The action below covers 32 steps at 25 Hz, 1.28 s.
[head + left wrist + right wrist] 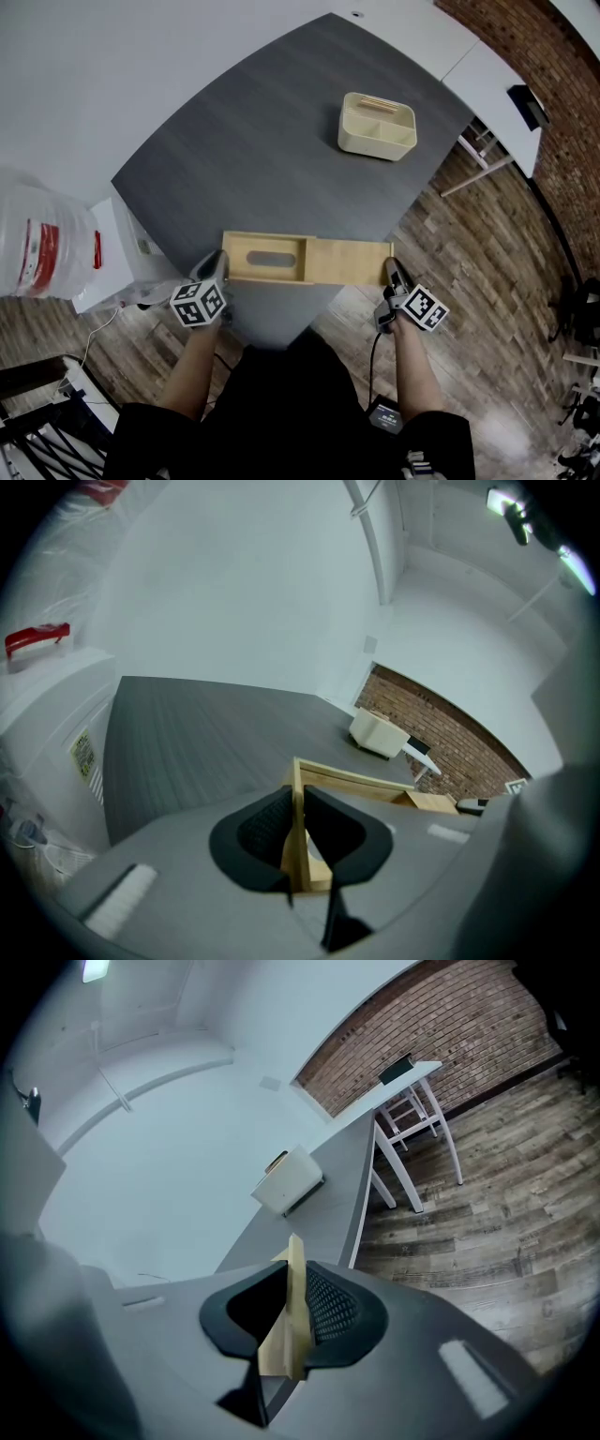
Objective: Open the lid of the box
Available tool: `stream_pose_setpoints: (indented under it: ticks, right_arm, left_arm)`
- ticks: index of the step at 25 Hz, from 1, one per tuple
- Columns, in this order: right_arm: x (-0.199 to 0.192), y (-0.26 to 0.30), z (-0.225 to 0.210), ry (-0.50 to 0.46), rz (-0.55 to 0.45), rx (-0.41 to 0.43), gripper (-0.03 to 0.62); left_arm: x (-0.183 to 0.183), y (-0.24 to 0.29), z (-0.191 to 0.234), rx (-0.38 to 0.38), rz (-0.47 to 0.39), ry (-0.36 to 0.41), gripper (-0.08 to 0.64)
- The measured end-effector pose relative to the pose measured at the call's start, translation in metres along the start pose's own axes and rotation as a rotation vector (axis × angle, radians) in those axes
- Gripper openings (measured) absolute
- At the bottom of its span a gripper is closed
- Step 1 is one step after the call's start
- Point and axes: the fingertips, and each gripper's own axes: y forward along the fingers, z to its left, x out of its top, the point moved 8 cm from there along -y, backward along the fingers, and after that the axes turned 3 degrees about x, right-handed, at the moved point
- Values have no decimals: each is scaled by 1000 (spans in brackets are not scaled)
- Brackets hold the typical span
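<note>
A light wooden box (267,258) lies at the near edge of the dark table (272,131), showing an oval slot in its left half. Its flat sliding lid (352,262) sticks out to the right, its end at the table's edge. My left gripper (223,265) is shut on the box's left end wall (298,808), which stands thin between the black pads in the left gripper view. My right gripper (390,270) is shut on the lid's right end; in the right gripper view the lid (294,1269) shows edge-on between the pads.
A cream plastic container (377,125) stands farther back on the table, also seen as a small cream container (378,733) (286,1183) in both gripper views. A water bottle (42,234) sits on a white stand at the left. White desks (487,75) and wooden floor lie to the right.
</note>
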Motion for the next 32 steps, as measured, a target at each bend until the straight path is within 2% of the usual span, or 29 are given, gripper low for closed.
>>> stream_pose_setpoints:
  ticks: [7, 14, 20, 23, 26, 30, 32]
  right_arm:
    - [1, 1, -1, -15, -8, -13, 67]
    - [1, 4, -1, -29, -13, -5, 197]
    - [3, 2, -5, -84, -35, -47, 260]
    - [10, -6, -6, -182, -85, -105, 275]
    - [20, -13, 10, -343, -154, -141, 276]
    - [20, -29, 53, -545, -237, -106, 256]
    - [14, -40, 75, -606, -266, -70, 194]
  left_arm:
    - [0, -1, 0, 0, -7, -2, 40]
    - [0, -1, -1, 5, -17, -5, 40]
    - [-1, -2, -1, -4, -51, -1, 40]
    - [4, -5, -4, -13, -114, 47, 40]
    - [17, -14, -12, -35, -209, 104, 44]
    - [32, -35, -27, -113, -350, 118, 44]
    - [33, -51, -34, -172, -403, 123, 36]
